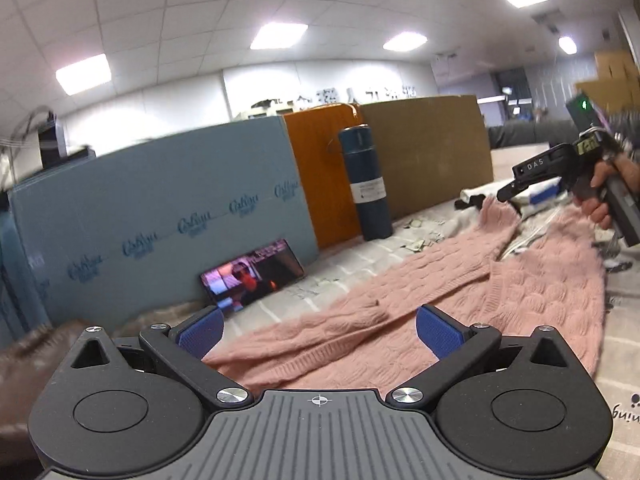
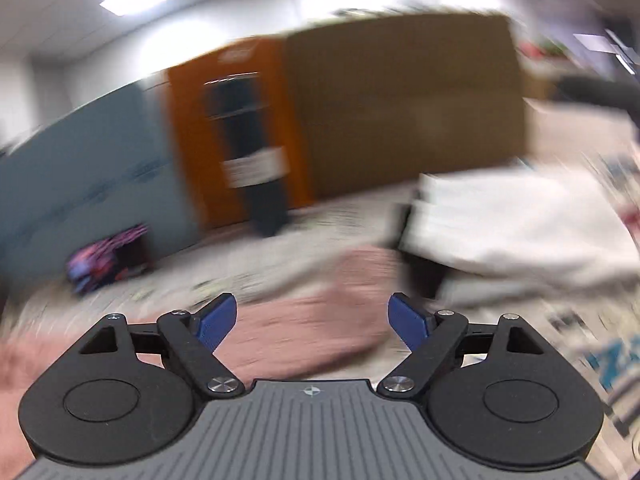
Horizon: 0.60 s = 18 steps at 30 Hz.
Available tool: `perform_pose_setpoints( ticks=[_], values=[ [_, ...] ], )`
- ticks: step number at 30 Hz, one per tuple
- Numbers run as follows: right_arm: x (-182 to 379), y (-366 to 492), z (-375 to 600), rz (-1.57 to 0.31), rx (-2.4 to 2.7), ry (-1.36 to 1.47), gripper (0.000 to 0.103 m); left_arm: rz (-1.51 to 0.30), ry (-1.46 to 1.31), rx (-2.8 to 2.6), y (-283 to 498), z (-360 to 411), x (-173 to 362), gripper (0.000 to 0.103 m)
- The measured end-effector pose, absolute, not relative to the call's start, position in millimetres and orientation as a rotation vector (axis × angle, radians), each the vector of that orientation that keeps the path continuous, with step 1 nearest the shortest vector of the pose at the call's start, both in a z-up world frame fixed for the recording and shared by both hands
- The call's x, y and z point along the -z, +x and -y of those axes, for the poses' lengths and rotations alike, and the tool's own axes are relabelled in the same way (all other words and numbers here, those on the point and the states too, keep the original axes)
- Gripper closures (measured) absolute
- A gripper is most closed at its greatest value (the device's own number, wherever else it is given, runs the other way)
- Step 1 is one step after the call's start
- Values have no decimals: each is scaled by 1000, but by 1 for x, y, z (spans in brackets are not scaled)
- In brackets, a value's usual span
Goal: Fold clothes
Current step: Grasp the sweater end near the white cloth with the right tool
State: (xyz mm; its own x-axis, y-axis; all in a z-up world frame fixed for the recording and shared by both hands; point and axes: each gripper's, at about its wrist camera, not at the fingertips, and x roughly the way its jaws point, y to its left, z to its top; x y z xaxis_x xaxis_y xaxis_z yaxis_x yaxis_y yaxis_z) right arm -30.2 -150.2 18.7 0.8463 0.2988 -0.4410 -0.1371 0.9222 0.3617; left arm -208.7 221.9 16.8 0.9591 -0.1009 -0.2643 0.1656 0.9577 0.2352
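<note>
Pink knit sweater [image 1: 440, 292] flat beneath both grippers — left gripper [image 1: 320, 334] and right gripper [image 2: 312, 322] released (nothing held).

**Readable lettering around the blue board**

We read a repeated script logo, roughly "Cabiya", in a row along the blue board [image 1: 160, 208]. Well right of the board, the right gripper [image 1: 520, 184] carries "DAS" in white. The flask [image 1: 370, 184] beside the board has a white label, too small for us to read.
</note>
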Motion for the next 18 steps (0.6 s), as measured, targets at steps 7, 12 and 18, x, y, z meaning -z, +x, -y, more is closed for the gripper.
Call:
perform_pose_setpoints(
  ticks=[7,12,18],
  values=[
    [12,14,195,-650,-201,753,20,-239,91,188,-207,-241,-16,0],
    [4,10,181,-562,-399,811,20,-271,7,129,-197,-251,-12,0],
    [-11,12,158,-550,-511,732,24,-287,-44,57,-196,-264,-9,0]
  ],
)
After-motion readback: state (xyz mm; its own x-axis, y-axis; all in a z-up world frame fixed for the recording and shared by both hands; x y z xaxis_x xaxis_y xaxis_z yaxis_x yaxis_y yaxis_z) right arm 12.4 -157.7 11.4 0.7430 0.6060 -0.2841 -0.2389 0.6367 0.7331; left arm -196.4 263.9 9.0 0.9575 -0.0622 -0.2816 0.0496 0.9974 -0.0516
